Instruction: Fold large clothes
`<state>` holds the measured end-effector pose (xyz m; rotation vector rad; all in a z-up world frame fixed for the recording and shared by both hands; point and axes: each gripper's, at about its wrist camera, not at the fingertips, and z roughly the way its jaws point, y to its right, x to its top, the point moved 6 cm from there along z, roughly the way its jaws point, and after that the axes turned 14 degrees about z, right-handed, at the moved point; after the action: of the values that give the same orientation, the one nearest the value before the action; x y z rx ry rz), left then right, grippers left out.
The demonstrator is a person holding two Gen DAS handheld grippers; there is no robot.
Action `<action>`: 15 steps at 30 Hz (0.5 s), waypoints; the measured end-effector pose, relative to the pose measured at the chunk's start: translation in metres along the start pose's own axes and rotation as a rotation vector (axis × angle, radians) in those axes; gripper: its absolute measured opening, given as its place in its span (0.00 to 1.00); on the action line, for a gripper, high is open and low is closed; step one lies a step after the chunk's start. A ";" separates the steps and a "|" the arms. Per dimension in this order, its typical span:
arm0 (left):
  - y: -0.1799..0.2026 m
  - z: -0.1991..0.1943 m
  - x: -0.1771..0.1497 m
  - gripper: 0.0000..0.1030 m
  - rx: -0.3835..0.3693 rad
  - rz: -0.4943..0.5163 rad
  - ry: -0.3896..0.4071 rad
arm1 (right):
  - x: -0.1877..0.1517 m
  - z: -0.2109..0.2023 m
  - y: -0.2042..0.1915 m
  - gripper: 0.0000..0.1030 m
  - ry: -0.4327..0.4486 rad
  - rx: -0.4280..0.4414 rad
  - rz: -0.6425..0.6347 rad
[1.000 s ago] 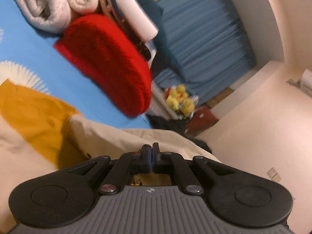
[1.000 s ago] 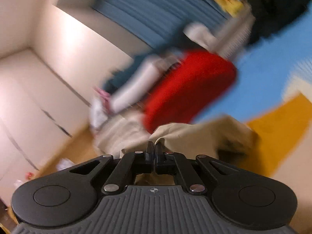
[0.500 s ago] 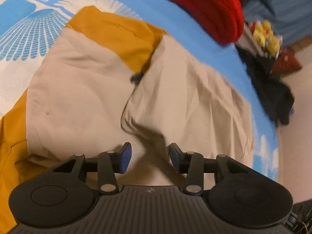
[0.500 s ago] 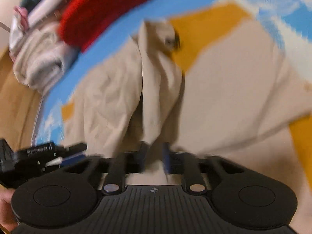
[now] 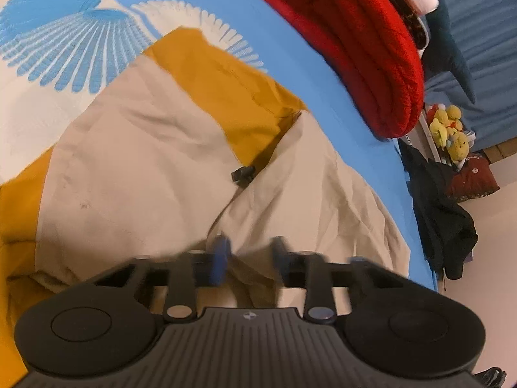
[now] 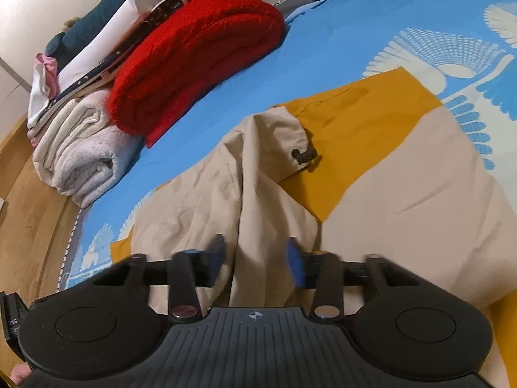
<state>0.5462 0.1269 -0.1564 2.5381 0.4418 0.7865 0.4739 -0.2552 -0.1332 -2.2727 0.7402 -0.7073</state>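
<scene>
Left wrist view: set behind the left gripper [image 5: 248, 258], looking down and forward, close over the jacket [image 5: 135, 168] on the bedspread [image 5: 290, 48].
Right wrist view: set behind the right gripper [image 6: 255, 258], same close downward angle.
Shared by the 2 views: jacket [image 6: 404, 194], red blanket [image 5: 365, 48] [image 6: 194, 55], bedspread [image 6: 339, 48].

Left hand-held gripper [image 5: 248, 260] and right hand-held gripper [image 6: 255, 260] both gape, empty.
</scene>
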 end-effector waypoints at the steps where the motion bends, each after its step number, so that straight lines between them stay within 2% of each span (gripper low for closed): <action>1: 0.002 -0.005 0.005 0.06 0.004 0.019 0.036 | 0.001 0.004 -0.001 0.13 -0.002 0.008 0.004; 2: 0.005 -0.012 0.011 0.04 0.015 0.044 0.082 | 0.003 0.002 -0.001 0.02 0.004 0.028 0.019; 5: 0.011 -0.037 0.030 0.03 0.086 0.126 0.236 | 0.013 -0.011 -0.007 0.01 0.092 0.179 0.147; 6: 0.010 -0.040 0.032 0.03 0.097 0.133 0.246 | 0.014 -0.020 -0.007 0.01 0.132 0.229 0.197; 7: 0.008 -0.036 0.031 0.03 0.109 0.134 0.217 | 0.013 -0.024 -0.005 0.01 0.148 0.247 0.224; 8: 0.005 -0.029 0.027 0.03 0.125 0.141 0.167 | 0.008 -0.024 -0.002 0.01 0.148 0.229 0.244; 9: 0.003 -0.018 0.019 0.04 0.153 0.159 0.089 | 0.000 -0.016 0.005 0.00 0.118 0.151 0.254; 11: -0.004 0.001 0.002 0.13 0.197 0.171 -0.047 | -0.016 0.004 0.024 0.00 0.023 -0.031 0.258; 12: -0.007 0.007 -0.004 0.22 0.217 0.167 -0.098 | -0.026 0.014 0.038 0.00 -0.032 -0.127 0.269; 13: -0.008 0.009 -0.008 0.27 0.229 0.167 -0.115 | -0.031 0.019 0.047 0.00 -0.060 -0.166 0.293; 14: -0.005 0.005 -0.007 0.29 0.242 0.175 -0.098 | -0.033 0.021 0.052 0.01 -0.076 -0.178 0.316; 15: 0.000 -0.002 -0.003 0.37 0.261 0.197 -0.065 | -0.032 0.021 0.052 0.04 -0.081 -0.178 0.319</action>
<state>0.5428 0.1261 -0.1564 2.8760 0.2927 0.7555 0.4489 -0.2590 -0.1920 -2.2496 1.1313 -0.4105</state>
